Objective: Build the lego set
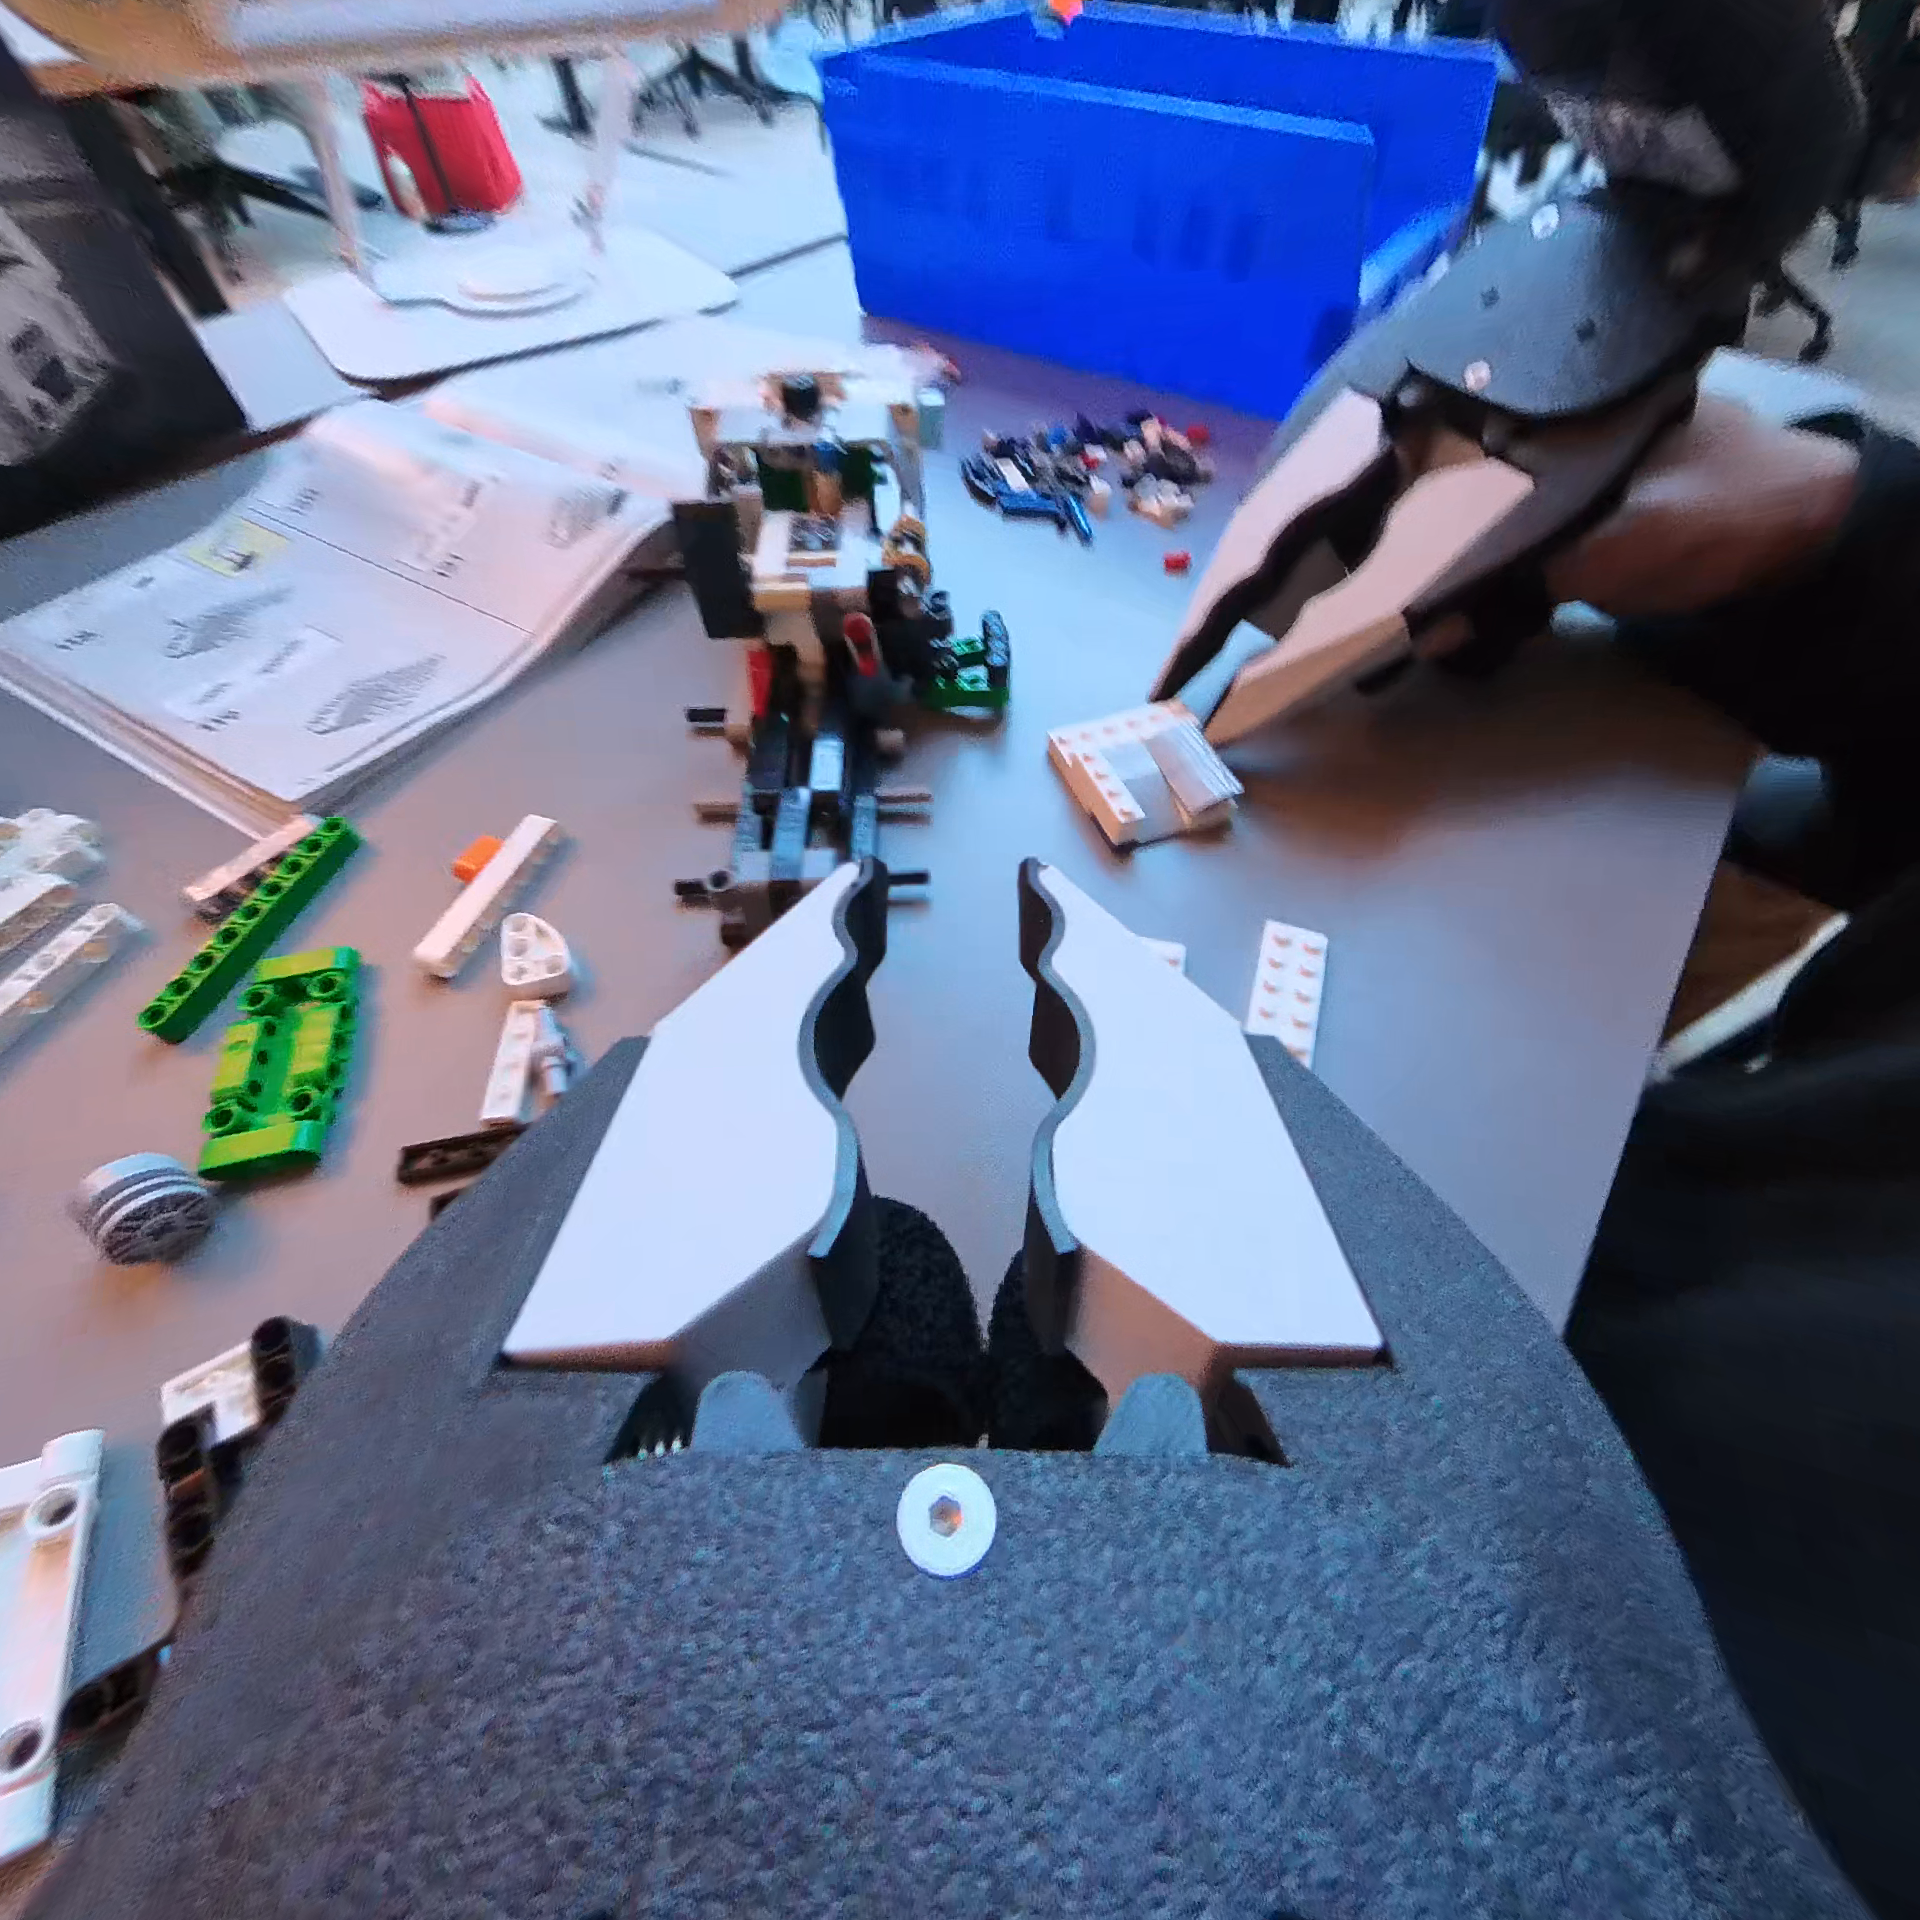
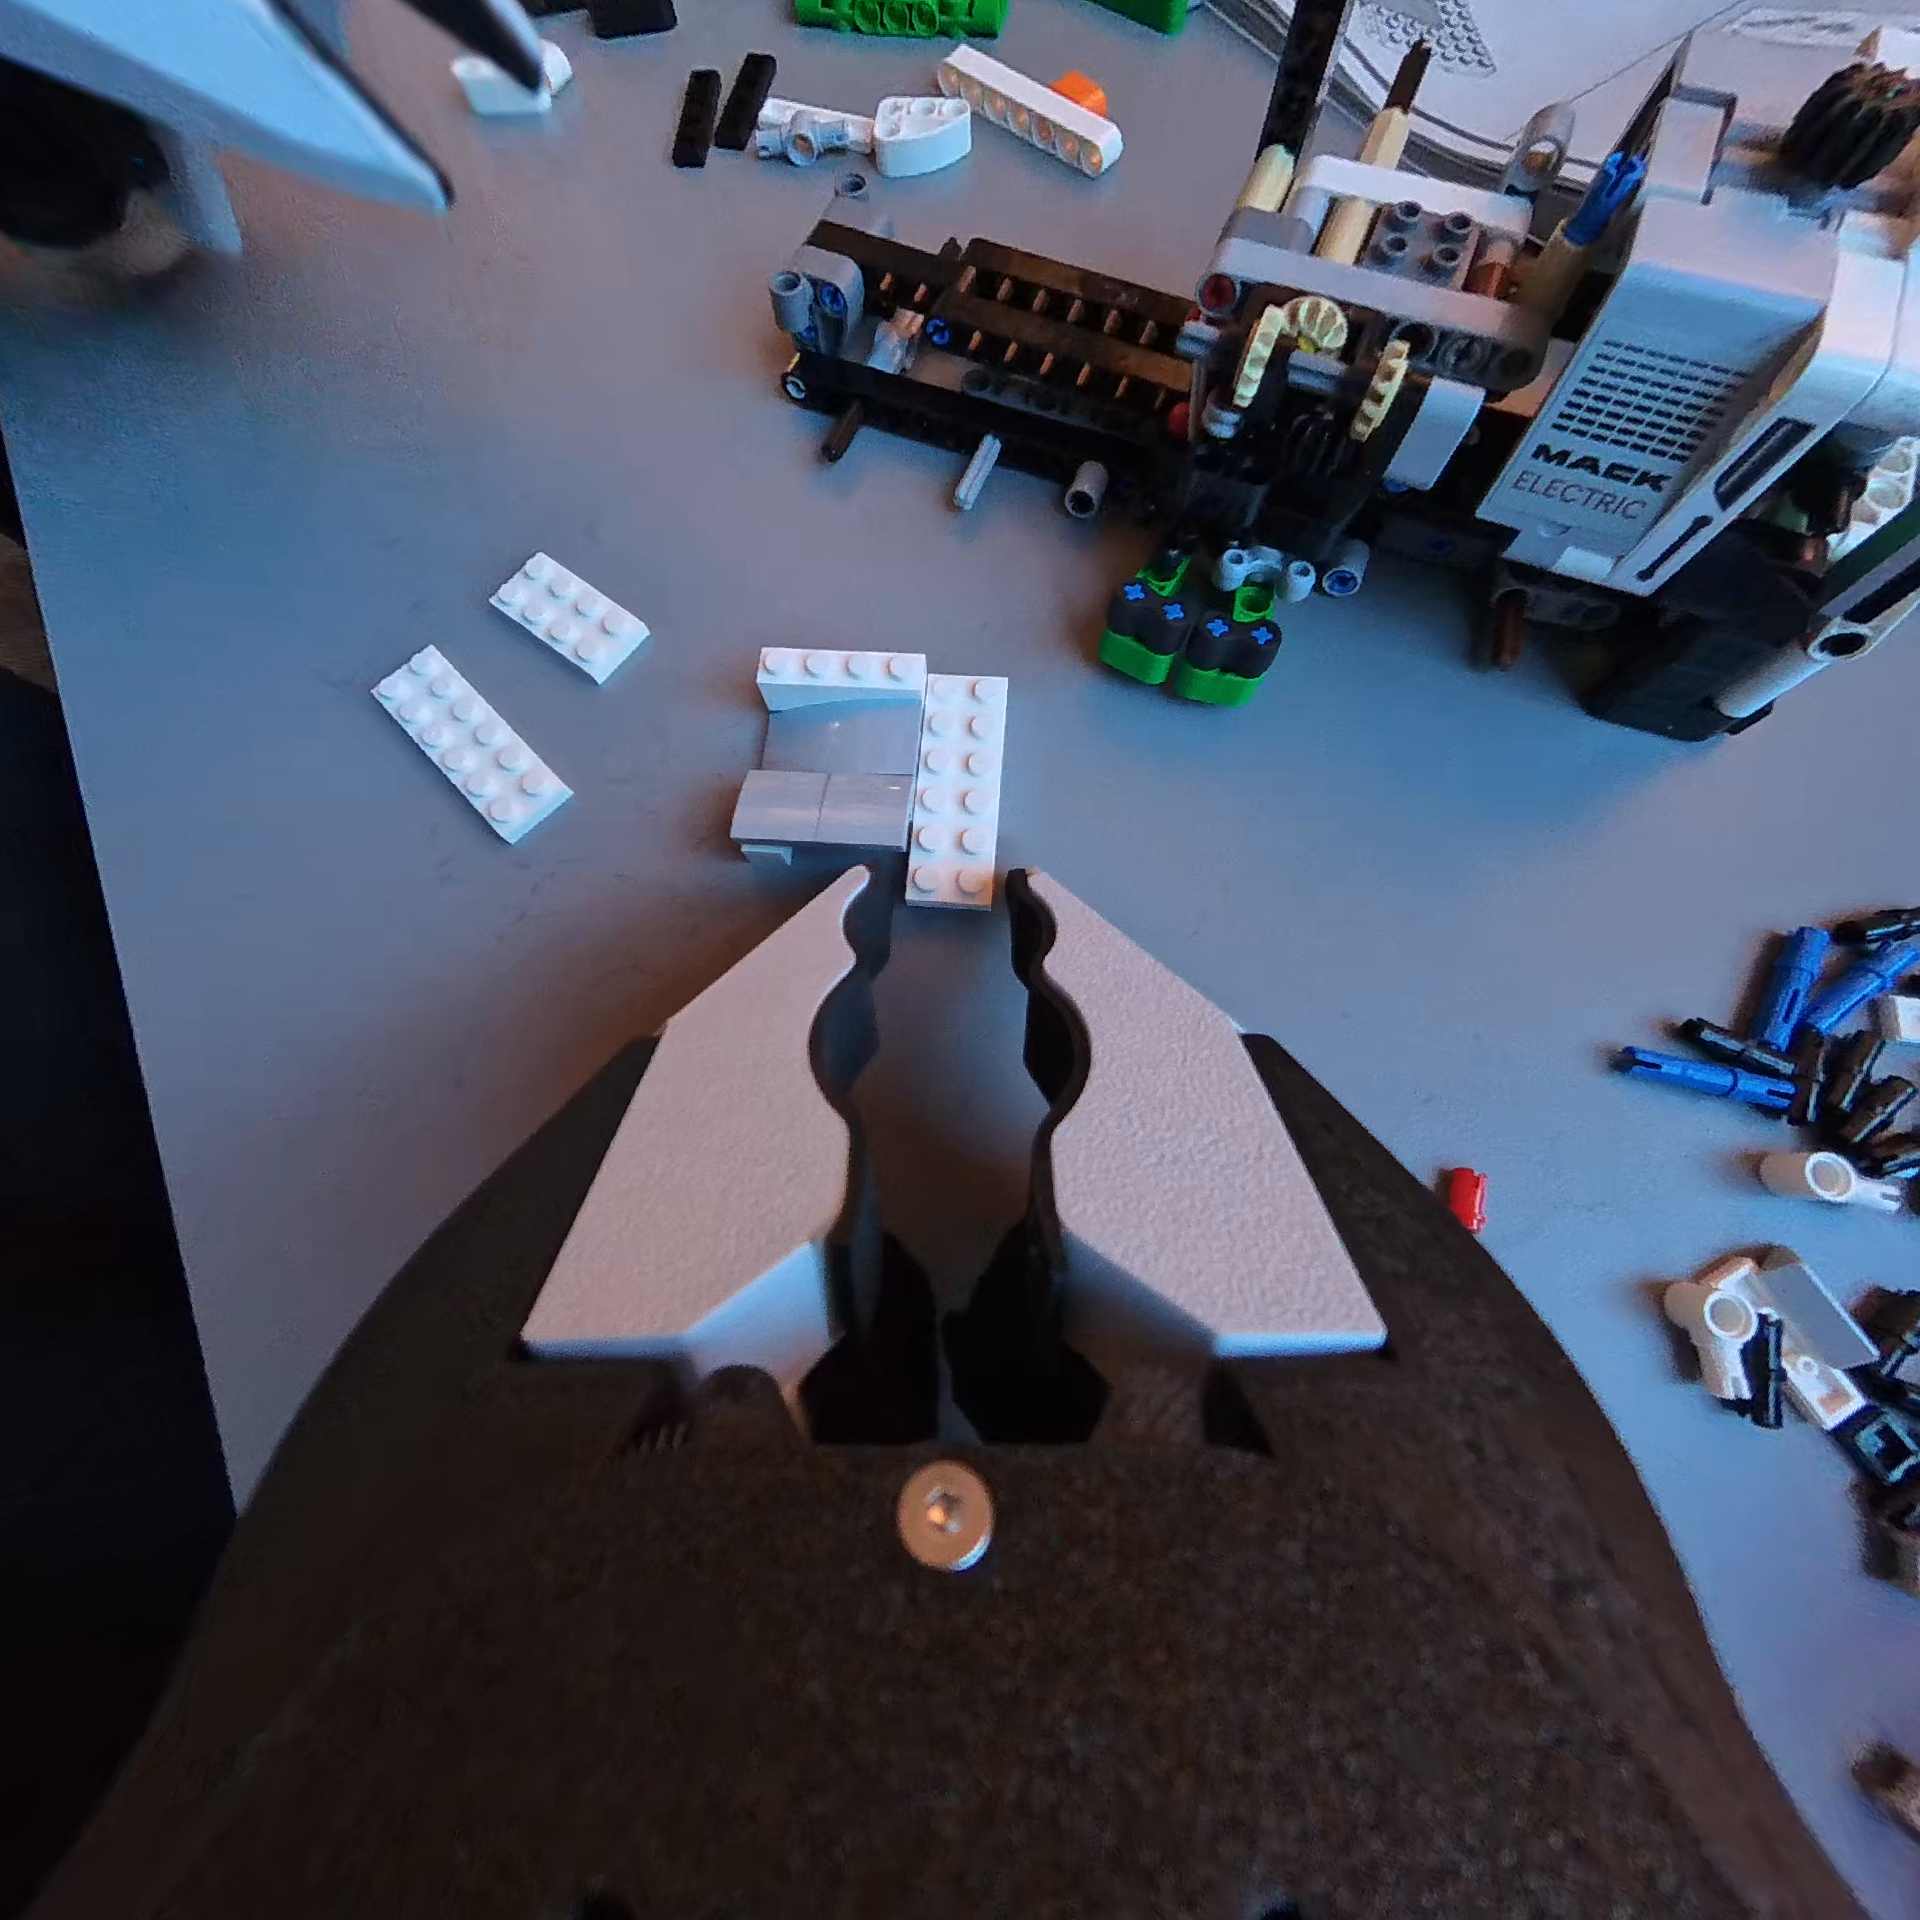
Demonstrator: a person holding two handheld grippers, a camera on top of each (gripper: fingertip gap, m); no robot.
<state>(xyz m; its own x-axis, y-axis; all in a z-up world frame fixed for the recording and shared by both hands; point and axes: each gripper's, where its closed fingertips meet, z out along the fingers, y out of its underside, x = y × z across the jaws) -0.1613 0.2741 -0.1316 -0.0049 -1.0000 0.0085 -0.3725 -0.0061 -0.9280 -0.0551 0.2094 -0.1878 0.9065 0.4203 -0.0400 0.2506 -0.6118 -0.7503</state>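
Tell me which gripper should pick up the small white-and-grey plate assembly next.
Right. The right gripper is open with its tips just short of the white-and-grey assembly. The left gripper is also open, but points at the truck chassis, with the assembly off to its side.

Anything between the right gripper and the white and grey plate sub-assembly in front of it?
Nothing visible. The right gripper, jaws open, sits just short of the white and grey stepped plate sub-assembly, with only bare grey table between. The two loose white studded plates lie off to the side.
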